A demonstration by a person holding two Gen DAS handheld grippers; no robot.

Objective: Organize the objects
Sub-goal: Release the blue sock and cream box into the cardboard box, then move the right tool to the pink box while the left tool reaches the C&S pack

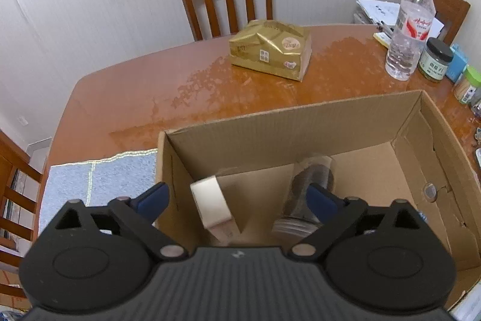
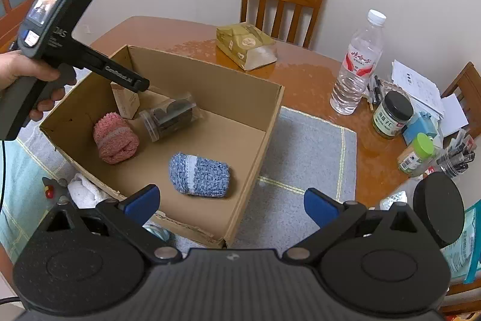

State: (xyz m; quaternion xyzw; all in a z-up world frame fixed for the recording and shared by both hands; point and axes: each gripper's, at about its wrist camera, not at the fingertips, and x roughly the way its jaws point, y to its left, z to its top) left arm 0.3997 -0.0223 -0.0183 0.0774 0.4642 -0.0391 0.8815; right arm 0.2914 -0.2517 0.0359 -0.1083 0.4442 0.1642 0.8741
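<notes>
Cardboard box [image 2: 246,113] holds pink and blue rolls, clear jar; both claws gape wide, empty.

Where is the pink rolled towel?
The right wrist view shows the pink rolled towel inside the cardboard box, at its left side beside the clear jar.

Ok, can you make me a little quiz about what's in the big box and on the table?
1. How many rolled towels lie in the cardboard box?
2. True or false: the clear jar in the box stands upright.
3. Which stands nearest the water bottle: A) the black-lidded jar, B) the gold package, C) the pink towel?

Key:
1. Two, the pink one and a blue towel.
2. False, it lies on its side beside the small carton.
3. A.
</notes>
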